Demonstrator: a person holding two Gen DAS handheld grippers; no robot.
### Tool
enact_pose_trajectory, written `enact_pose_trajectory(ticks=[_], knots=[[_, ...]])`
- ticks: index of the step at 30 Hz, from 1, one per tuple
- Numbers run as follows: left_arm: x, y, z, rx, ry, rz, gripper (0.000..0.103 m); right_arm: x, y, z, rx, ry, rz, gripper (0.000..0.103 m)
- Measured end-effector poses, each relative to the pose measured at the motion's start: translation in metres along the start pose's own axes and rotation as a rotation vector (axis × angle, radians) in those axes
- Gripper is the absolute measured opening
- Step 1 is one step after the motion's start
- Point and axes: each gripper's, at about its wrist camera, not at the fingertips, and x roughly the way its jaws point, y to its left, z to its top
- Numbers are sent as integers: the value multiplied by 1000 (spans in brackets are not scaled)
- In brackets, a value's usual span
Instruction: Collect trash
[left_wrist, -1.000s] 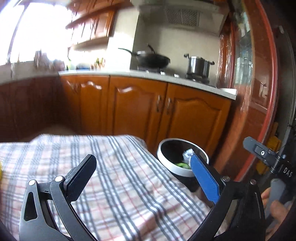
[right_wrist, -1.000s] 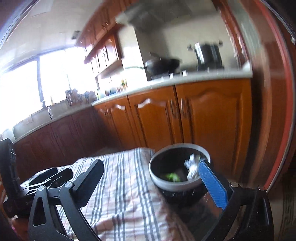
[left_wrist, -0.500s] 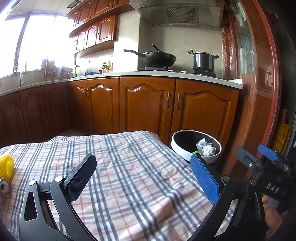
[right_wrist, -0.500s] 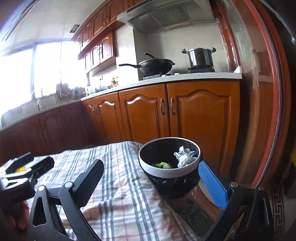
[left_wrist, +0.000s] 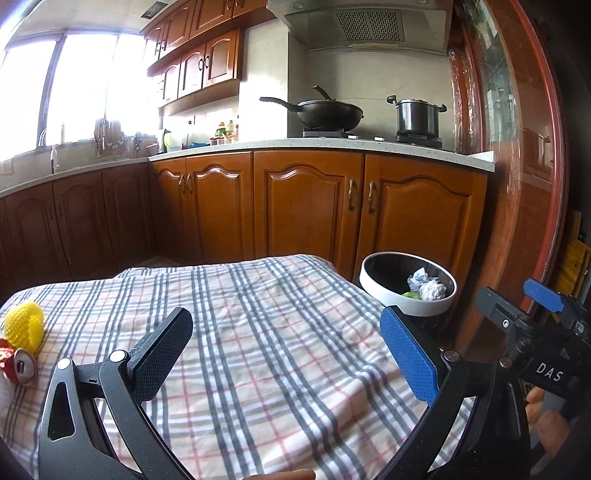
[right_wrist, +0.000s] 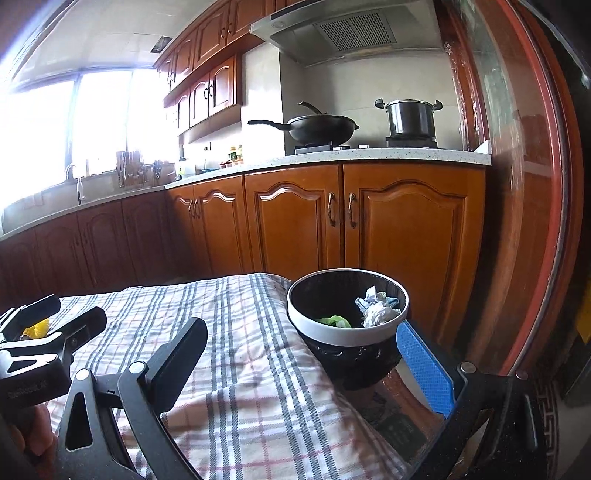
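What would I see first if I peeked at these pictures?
Probably the checked tablecloth filling the middle, with the trash bin at its right edge holding crumpled paper. Then the yellow mesh ball and crushed can at the far left.

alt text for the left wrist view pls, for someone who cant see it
The open, empty left gripper hangs over a plaid tablecloth, with a yellow mesh ball and a crushed can at its far left. Off its right edge a trash bin holds crumpled paper; wooden kitchen cabinets stand behind.
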Motion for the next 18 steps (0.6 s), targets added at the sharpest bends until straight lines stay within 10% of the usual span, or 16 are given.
enact_pose_trajectory(ticks=[18], knots=[[-6,-6,1,49,0,23,103,-2,-2,1,32,9,34,103]])
